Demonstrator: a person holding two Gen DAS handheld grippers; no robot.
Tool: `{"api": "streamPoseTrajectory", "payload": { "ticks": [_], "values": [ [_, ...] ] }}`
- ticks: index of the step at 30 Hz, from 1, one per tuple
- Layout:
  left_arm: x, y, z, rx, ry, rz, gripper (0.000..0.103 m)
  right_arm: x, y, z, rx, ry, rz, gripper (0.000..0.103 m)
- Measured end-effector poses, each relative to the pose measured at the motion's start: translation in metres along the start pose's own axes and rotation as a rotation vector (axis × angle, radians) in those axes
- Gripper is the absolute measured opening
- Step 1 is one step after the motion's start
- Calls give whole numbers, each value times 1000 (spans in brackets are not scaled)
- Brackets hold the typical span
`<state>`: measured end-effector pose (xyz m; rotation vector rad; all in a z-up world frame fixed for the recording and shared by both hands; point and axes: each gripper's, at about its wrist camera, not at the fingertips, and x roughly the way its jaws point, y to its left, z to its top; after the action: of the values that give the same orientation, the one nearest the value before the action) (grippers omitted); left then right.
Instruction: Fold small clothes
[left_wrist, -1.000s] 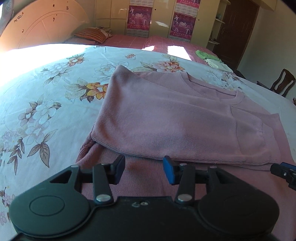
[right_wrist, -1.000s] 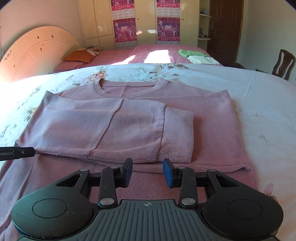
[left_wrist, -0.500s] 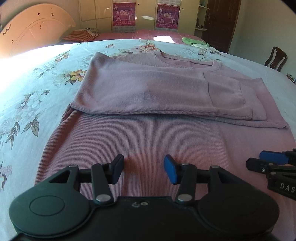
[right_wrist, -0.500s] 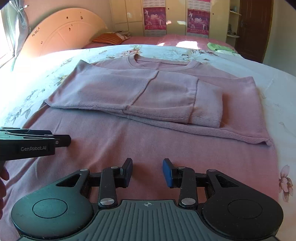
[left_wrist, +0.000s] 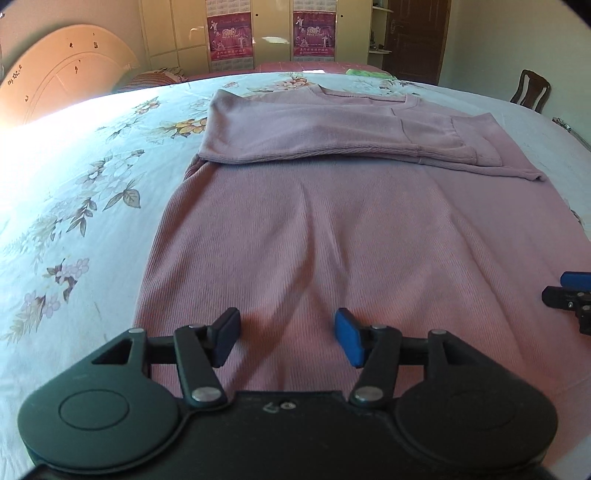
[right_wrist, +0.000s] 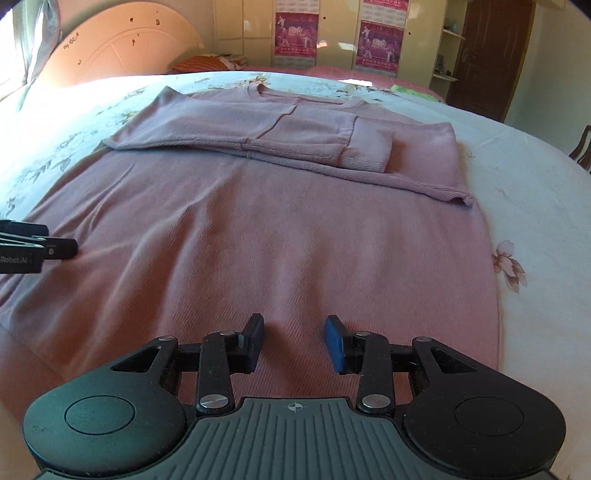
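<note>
A pink knitted sweater lies flat on the bed, neck at the far end, both sleeves folded across its chest. It also shows in the right wrist view. My left gripper is open and empty, low over the sweater's near hem on the left side. My right gripper is open and empty over the near hem on the right side. Each gripper shows at the edge of the other's view: the right one, the left one.
The bed has a white floral sheet. A second bed with a pink cover and green clothes lies behind. A curved headboard, wardrobes, a dark door and a wooden chair line the room.
Both grippers have pulled back toward the near hem of the sweater, away from the folded sleeves. Both stay open and empty.
</note>
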<state>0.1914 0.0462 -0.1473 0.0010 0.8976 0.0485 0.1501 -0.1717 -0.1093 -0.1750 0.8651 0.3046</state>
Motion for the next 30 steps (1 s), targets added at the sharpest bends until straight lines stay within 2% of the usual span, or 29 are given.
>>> {"api": "streamPoseTrajectory", "payload": {
  "ticks": [6,8,10,12,17,20,21,23,24,25,26,27,29,30],
  "values": [
    [-24,33,-31,-34,2,17,65,-23,-20,-23,75,26,-106,37],
    [-33,40,-37,-47,0,14,65,-35,-25,-33,102,31,-125,42],
    [-43,44,-41,-60,0,23,62,-51,-27,-41,135,12,-144,66],
    [-53,48,-47,-70,-16,31,64,-63,-27,-48,143,-8,-167,75],
    [-66,65,-65,-121,-10,47,65,-77,-35,-70,202,14,-228,75],
    [-62,76,-73,-167,23,4,60,-79,-39,-81,248,33,-230,75],
    [-63,78,-75,-183,19,-6,58,-79,-39,-82,258,39,-228,75],
    [-62,81,-76,-202,18,-41,48,-80,-43,-87,297,45,-212,75],
    [-63,81,-76,-207,21,-61,37,-80,-44,-88,322,50,-200,74],
    [-63,81,-75,-209,27,-89,20,-81,-46,-90,348,53,-185,74],
    [-64,79,-74,-203,33,-108,13,-83,-47,-90,375,56,-163,70],
    [-65,77,-73,-190,29,-111,9,-83,-48,-91,387,57,-149,60],
    [-65,74,-72,-174,24,-117,8,-87,-47,-90,407,56,-139,51],
    [-65,75,-72,-181,24,-124,7,-88,-47,-90,410,57,-133,44]
  ]
}}
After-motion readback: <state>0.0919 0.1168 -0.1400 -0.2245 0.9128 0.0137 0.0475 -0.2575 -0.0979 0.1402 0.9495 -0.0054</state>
